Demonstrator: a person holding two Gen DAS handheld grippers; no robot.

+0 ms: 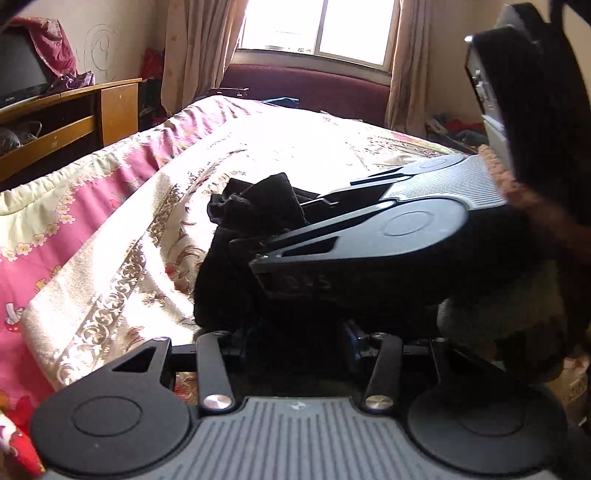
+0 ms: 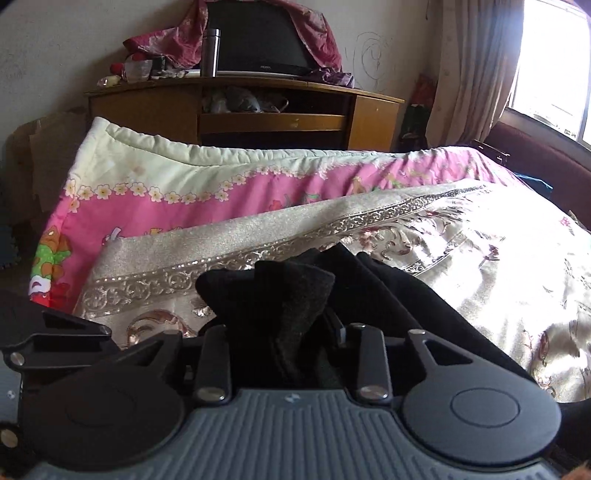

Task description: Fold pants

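The black pants (image 1: 229,258) lie bunched on the cream floral bedspread (image 1: 129,266). In the left wrist view my right gripper (image 1: 280,225) comes in from the right, shut on a fold of the pants. My left gripper (image 1: 291,332) is close below it, its jaws drawn in on dark cloth. In the right wrist view the right gripper (image 2: 284,328) pinches a bunch of the black pants (image 2: 280,291), which sticks up between its fingers; the rest trails right. Part of the left gripper (image 2: 55,339) shows at the left edge.
A pink flowered quilt (image 2: 166,195) lies along the bed's far side. Behind it stands a wooden TV cabinet (image 2: 258,122) with a TV and a steel flask (image 2: 210,51). A window with curtains (image 1: 317,26) and a maroon headboard (image 1: 306,88) lie beyond.
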